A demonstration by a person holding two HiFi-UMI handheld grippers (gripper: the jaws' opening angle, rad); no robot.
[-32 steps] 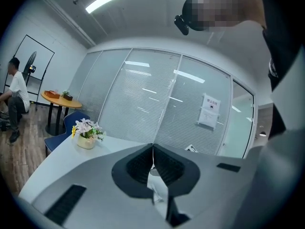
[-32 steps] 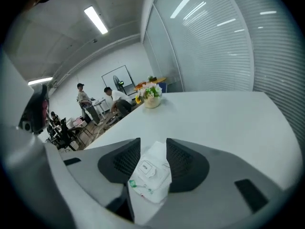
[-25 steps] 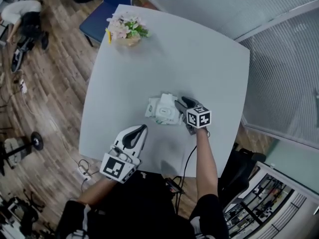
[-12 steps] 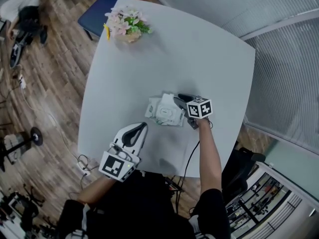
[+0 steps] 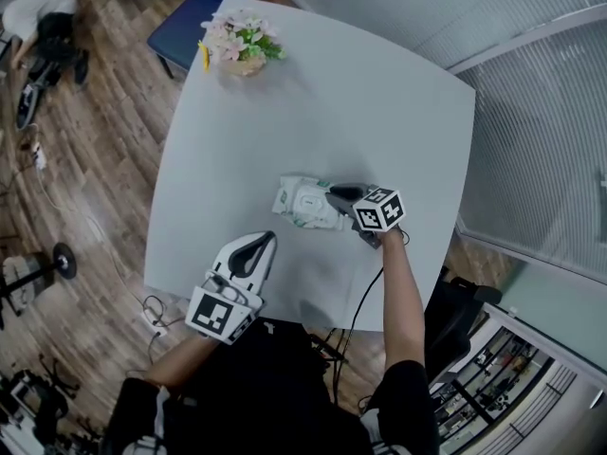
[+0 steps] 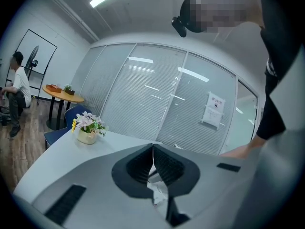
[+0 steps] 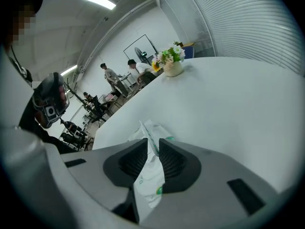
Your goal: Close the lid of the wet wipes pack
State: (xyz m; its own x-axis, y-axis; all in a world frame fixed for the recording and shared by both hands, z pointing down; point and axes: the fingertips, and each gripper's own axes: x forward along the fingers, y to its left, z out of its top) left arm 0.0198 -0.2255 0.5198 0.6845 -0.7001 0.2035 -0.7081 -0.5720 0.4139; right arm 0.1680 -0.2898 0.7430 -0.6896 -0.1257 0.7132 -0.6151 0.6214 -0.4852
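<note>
The white wet wipes pack (image 5: 305,207) with green print lies flat near the middle of the grey table (image 5: 379,112). My right gripper (image 5: 334,195) reaches onto its right end from the near right, angled down. In the right gripper view the jaws of the right gripper (image 7: 153,144) are closing, and the wet wipes pack's (image 7: 148,175) raised end seam fills the narrow gap between them. My left gripper (image 5: 258,249) hovers at the near table edge, left of the pack and apart from it. The left gripper (image 6: 153,147) is shut and holds nothing.
A pot of flowers (image 5: 242,50) stands at the table's far left corner, with a blue chair (image 5: 190,22) behind it. Glass partitions with blinds (image 5: 541,140) run along the right. People (image 7: 112,75) and equipment stand in the room's background.
The right gripper's jaws have narrowed around the pack's end and shifted slightly left. The pack lies flatter than before. The left gripper has hardly moved.
</note>
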